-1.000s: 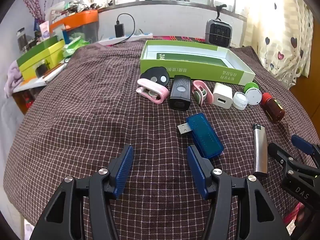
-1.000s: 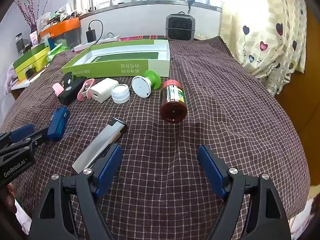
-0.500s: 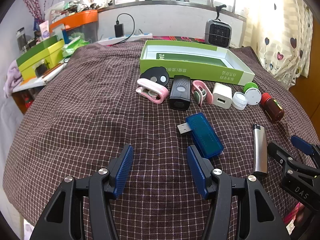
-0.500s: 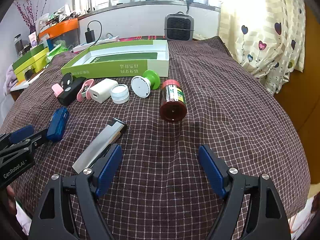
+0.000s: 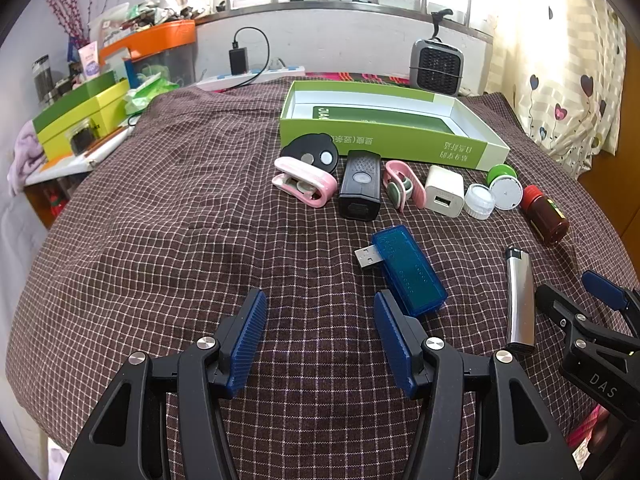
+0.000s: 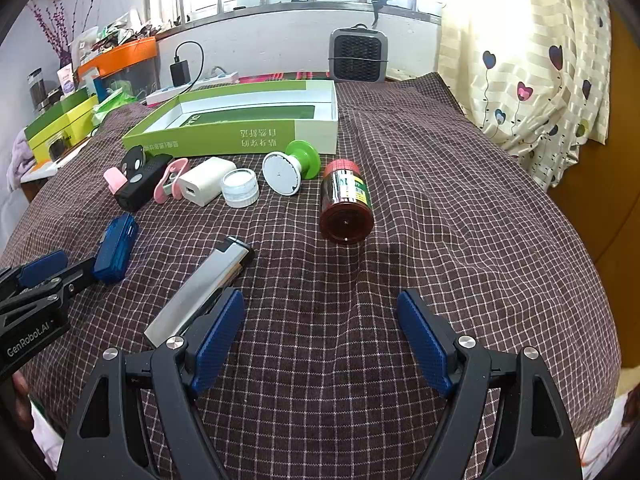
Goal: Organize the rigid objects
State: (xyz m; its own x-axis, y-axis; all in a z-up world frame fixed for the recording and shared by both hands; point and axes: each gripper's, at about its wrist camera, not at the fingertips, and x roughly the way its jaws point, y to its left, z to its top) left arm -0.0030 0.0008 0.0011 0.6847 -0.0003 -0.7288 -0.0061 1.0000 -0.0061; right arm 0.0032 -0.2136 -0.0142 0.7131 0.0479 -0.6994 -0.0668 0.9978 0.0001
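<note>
Both claws, left gripper [image 5: 320, 340] and right gripper [image 6: 320, 340], are held spread and empty; the lighter [image 6: 200, 284] is best approached squarely across its narrow sides.

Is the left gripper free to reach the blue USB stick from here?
Probably yes. The left gripper is open and empty, and the blue USB stick lies just ahead of its right finger on bare cloth, nothing between them.

Dark brown cloth [image 5: 160, 240] with a white grid check. Green-and-white box [image 5: 384, 136]. In front of the box: black key fob [image 5: 314, 154], pink clip [image 5: 306, 182], white charger [image 5: 444, 196], translucent blue USB stick [image 5: 408, 274], silver lighter [image 5: 519, 300], and a brown, red-capped bottle [image 6: 346, 204]. Beside the box, a cream curtain [image 6: 532, 64] with hearts.
</note>
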